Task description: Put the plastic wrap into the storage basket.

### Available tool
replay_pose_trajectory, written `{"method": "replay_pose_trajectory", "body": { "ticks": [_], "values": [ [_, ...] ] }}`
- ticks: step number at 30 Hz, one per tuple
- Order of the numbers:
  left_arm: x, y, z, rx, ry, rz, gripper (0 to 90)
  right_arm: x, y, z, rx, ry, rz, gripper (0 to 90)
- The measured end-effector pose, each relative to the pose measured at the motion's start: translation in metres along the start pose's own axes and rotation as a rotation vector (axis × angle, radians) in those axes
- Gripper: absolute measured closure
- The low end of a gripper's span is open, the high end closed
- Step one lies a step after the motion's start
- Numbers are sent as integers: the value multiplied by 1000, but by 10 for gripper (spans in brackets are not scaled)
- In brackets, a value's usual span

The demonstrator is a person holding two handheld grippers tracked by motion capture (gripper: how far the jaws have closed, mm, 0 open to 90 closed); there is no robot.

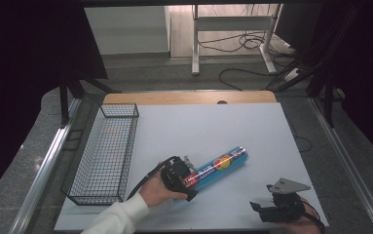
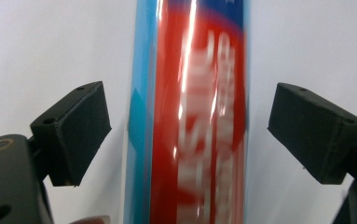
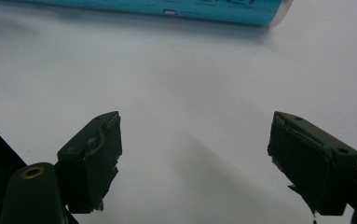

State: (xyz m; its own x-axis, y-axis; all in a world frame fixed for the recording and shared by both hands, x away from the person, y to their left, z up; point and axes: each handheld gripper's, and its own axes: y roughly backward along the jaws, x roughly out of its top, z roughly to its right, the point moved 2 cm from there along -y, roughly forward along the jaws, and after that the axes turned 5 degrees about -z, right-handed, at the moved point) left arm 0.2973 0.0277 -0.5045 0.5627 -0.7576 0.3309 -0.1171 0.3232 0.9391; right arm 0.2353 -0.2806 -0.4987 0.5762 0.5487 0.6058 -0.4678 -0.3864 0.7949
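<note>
Lying diagonally on white table (image 1: 233, 126): blue-red tube (image 1: 223, 163), between spread jaws of left gripper (image 2: 188, 135), pads not touching. Right gripper (image 3: 195, 154) hovering nearby, jaws gaping, holding nothing.

Wire basket (image 1: 107, 156) just left of the left gripper, white mat (image 1: 198, 126) beneath both grippers, wooden table edge (image 1: 189, 97) and desk legs (image 1: 195, 44) far beyond them

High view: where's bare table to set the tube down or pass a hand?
Free: the far half of the white table, beyond the tube and right of the wire basket; also the strip between the tube and the right gripper. Crowded: the near-left, where the left gripper, fingers open, straddles the tube.
</note>
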Motion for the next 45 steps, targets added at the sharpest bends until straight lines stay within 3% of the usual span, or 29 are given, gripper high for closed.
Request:
{"method": "replay_pose_trajectory", "body": {
  "ticks": [1, 6, 14, 19, 29, 39, 43, 45],
  "values": [
    [18, -4, 0, -11, -7, -10, 121, 0, 0, 0, 0, 0, 0, 179],
    [51, -14, 2, -33, -11, -17, 99, -2, 1, 2, 1, -5, -1, 179],
    [80, -31, 0, -47, -23, -65, 133, -3, 2, 2, -2, -5, -3, 179],
    [86, -39, -6, -46, 3, -91, 181, -3, 1, 2, -2, -4, -2, 179],
    [90, -45, -8, -76, -3, -137, 310, -3, 1, 3, -1, -5, -3, 179],
    [94, -44, -12, -111, -4, -173, 319, -3, 2, 3, -7, -1, -5, 179],
    [94, -35, -18, -133, 17, -162, 319, -3, 2, 3, -8, -1, -5, 179],
    [95, -18, -22, -138, 21, -140, 319, -3, 2, 4, -9, -2, -4, 179]
  ]
}}
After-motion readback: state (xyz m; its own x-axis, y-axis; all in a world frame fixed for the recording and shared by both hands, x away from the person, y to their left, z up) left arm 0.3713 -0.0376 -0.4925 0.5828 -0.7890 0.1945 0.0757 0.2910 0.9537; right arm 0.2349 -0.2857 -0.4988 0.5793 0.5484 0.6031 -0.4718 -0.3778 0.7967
